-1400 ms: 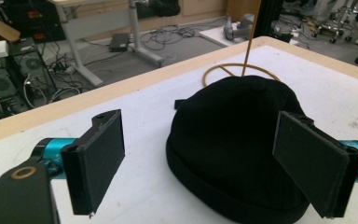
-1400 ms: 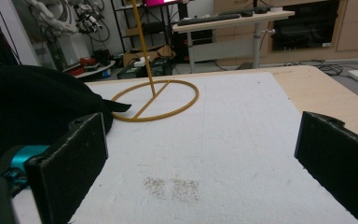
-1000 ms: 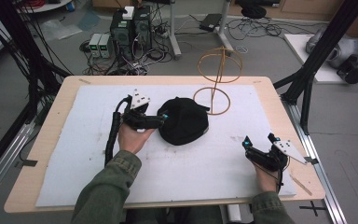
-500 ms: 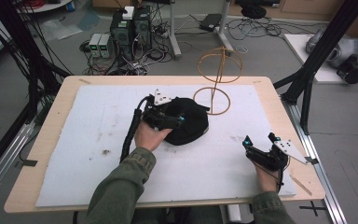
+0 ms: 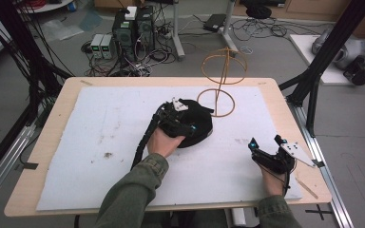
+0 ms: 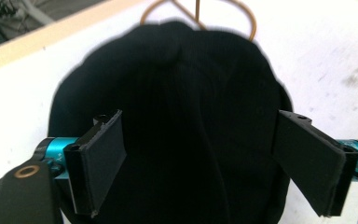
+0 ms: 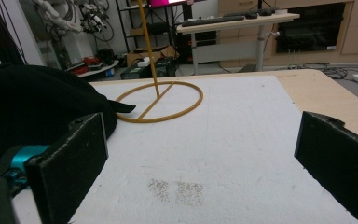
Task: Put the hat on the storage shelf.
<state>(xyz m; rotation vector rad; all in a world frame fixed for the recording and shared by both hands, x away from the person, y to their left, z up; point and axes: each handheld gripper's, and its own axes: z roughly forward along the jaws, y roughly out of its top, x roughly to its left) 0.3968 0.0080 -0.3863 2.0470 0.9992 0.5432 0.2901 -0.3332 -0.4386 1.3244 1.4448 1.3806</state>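
Note:
A black knitted cap (image 5: 203,118) lies on the white mat, just left of a gold wire stand (image 5: 217,102). My left gripper (image 5: 190,126) hovers low over the cap. In the left gripper view it is open (image 6: 205,163), its jaws spread wide to either side of the cap (image 6: 186,93); I cannot tell whether the pads (image 6: 100,163) touch the fabric. My right gripper (image 5: 264,141) rests near the mat's front right corner, open and holding nothing. Seen from the right gripper (image 7: 205,158), the cap (image 7: 28,102) and the stand's base ring (image 7: 161,105) lie ahead to the left.
The white mat (image 5: 100,118) covers most of the wooden table (image 5: 62,95). The stand's upright rod and wire loop (image 5: 224,66) rise behind the cap. Black frame posts (image 5: 313,76) flank the table, and computers and cables (image 5: 133,33) sit on the floor beyond it.
My left gripper has moved right, from the cap's left edge to over its middle. The right gripper has stayed put.

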